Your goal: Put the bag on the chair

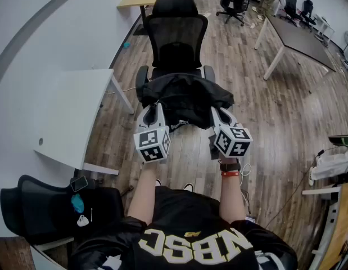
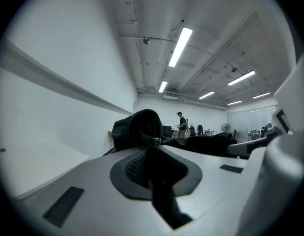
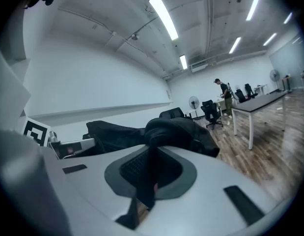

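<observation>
The left gripper [image 1: 156, 112] and right gripper [image 1: 217, 116] are each clamped on the black bag [image 1: 185, 97], held over the chair [image 1: 176, 35] seat. Placing looks nearly done; next the 2 must settle it and let go.

Two grippers: left gripper [image 1: 157, 108], right gripper [image 1: 216, 114]. One black bag [image 1: 185, 97]. Two office chairs near: chair ahead [image 1: 176, 35], chair at lower left [image 1: 39, 210] (more far off, uncounted). One white desk [image 1: 67, 117].
</observation>
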Action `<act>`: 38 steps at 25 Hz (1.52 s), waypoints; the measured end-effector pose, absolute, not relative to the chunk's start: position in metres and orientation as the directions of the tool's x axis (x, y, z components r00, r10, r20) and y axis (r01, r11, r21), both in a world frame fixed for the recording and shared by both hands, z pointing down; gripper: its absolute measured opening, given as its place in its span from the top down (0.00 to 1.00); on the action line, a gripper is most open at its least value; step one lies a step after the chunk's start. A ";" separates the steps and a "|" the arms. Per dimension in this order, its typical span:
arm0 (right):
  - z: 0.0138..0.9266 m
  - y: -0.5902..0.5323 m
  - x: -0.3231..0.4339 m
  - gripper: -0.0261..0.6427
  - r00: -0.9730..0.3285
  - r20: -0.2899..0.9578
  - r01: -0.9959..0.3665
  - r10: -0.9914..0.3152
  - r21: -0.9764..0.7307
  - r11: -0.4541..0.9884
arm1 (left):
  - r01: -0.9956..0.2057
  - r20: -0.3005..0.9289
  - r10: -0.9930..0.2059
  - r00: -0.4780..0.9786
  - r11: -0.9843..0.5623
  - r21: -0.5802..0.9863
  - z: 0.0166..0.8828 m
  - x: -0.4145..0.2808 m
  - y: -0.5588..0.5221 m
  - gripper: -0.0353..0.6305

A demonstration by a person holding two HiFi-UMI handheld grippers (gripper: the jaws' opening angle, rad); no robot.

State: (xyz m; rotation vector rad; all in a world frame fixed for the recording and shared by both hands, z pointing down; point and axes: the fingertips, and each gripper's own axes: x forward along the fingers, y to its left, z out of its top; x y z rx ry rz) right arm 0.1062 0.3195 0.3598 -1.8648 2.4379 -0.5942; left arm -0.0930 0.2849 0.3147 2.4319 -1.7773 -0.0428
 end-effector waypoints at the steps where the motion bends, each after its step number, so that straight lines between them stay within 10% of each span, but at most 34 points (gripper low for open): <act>1: 0.362 0.320 0.114 0.92 -0.277 0.213 -0.929 -0.937 -0.308 0.205 | -0.944 0.062 -0.946 0.317 -0.309 0.114 0.319 -0.086 0.288 0.89; 38: 0.391 -0.027 0.079 0.92 -0.253 0.357 -0.947 -0.899 -0.281 0.155 | -0.919 0.162 -0.923 0.349 -0.304 0.251 0.379 -0.100 -0.055 0.89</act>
